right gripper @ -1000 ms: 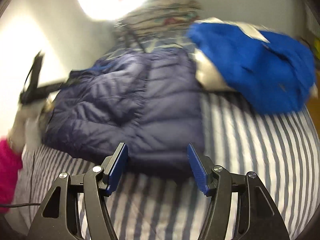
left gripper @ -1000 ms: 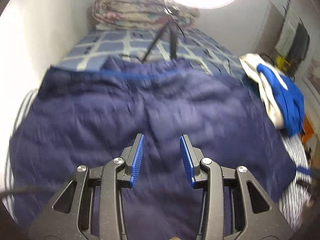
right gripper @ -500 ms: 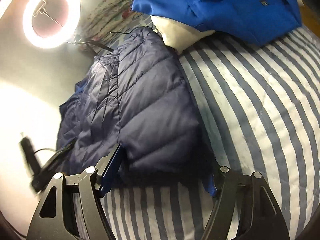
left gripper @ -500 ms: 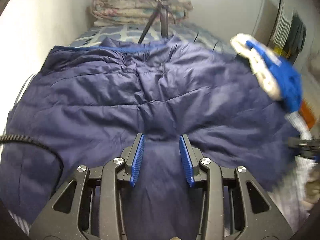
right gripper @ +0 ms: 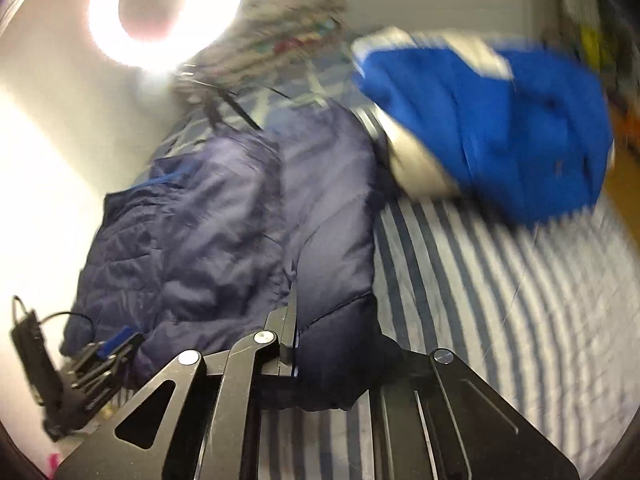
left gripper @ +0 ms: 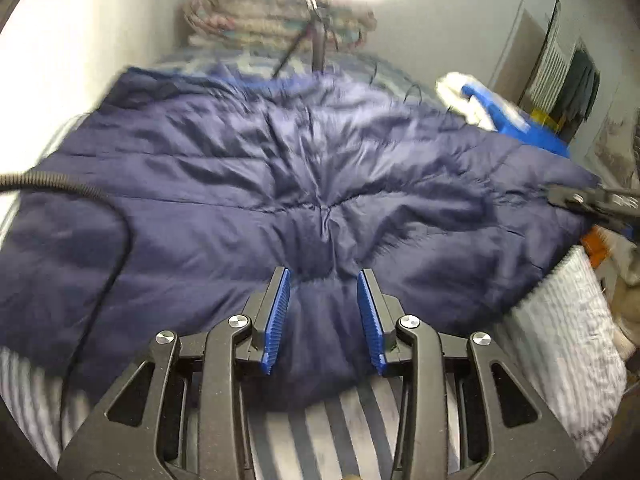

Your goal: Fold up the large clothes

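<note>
No brand, label or writing can be read in either view; both are blurred by motion.

In the left wrist view, a black cable [left gripper: 80, 216] curves in from nine o'clock across the navy puffer jacket [left gripper: 248, 184], which lies spread over the striped bedsheet [left gripper: 344, 420] and fills the middle of the picture. The left gripper [left gripper: 323, 312] sits at six o'clock with its blue pads [left gripper: 276, 320] on either side of a bunched part of the jacket's near hem. The jaws stand at a middling gap with fabric swelling between them, and creases run out from a pucker just ahead of the tips; whether the pads actually press the cloth cannot be told. At twelve o'clock a folded patterned quilt [left gripper: 272, 20] is stacked against the wall, with a tripod leg in front and a glaring light above. At two o'clock lies a blue and white garment [left gripper: 512, 120], smeared by blur. At three o'clock the other gripper's tip meets the jacket's far edge, cut off by the frame.

In the right wrist view, the left gripper shows small at eight o'clock. A ring light [right gripper: 160, 12] burns at eleven o'clock. The jacket runs from centre down to six o'clock, where the right gripper [right gripper: 336, 356] is closed on a thick fold of it; the fold hides the right finger entirely. The blue and white garment sits at two o'clock.
</note>
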### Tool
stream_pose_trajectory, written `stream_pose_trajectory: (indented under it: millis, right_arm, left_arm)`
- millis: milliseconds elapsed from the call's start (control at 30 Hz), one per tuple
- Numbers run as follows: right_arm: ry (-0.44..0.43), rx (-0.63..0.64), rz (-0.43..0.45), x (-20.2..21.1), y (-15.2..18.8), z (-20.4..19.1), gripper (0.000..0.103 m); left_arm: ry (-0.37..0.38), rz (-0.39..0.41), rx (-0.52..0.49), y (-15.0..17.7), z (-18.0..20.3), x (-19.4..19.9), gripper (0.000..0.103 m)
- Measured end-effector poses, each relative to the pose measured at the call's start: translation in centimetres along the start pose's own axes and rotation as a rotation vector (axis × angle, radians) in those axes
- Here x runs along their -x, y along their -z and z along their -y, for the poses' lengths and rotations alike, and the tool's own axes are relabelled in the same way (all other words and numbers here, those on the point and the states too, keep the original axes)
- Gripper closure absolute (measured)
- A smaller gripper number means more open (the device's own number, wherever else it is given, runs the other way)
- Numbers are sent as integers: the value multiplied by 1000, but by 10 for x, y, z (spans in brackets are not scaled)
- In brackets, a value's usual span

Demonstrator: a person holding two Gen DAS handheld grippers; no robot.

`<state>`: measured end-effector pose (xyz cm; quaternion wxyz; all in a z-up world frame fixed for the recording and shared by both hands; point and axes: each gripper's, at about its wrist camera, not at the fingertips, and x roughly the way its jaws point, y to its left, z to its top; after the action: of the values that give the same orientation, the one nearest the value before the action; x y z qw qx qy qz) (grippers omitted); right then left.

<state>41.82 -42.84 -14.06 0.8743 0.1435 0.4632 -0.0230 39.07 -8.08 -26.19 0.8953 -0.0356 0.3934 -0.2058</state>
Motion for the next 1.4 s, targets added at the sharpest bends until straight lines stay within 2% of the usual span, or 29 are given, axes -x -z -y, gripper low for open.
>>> stream_pose_trajectory:
  millis: [100, 267, 467, 667, 800, 933, 1000, 1100, 1267, 1333, 1400]
  right_arm:
    - [2, 134, 77, 25, -14, -36, 95]
    - [-33, 303, 167, 48, -22, -102, 95]
    - [-112, 486, 225, 52, -18, -191, 95]
    - [-196, 595, 215, 33, -3, -267, 95]
    - [-258, 648, 166, 10, 17, -312, 95]
    - [-334, 700, 74, -28, 49, -355, 95]
    - [-374, 720, -1, -53, 67, -372, 95]
    - [-399, 733, -85, -85, 90, -386, 95]
    - [-405, 749, -149, -116, 109, -394, 95]
    - [-439, 741, -162, -119, 106, -392, 90]
    - [-507, 717, -178, -116, 96, -383, 78]
  left_arm:
    - [58, 60, 19, 20, -4, 56, 67]
    - [35, 93, -5, 71, -14, 125, 67]
    - [-71, 158, 41, 102, -42, 172, 67]
    - [-108, 191, 113, 118, -72, 192, 67]
    - [-120, 193, 147, 128, -86, 200, 67]
    - [-132, 206, 149, 133, -91, 206, 67]
    - [-129, 203, 152, 136, -92, 205, 67]
    - [-126, 194, 156, 138, -95, 203, 67]
    - [-130, 192, 171, 141, -98, 204, 67]
    - [-137, 191, 173, 142, -99, 204, 67]
    - [-141, 189, 173, 143, -98, 205, 67]
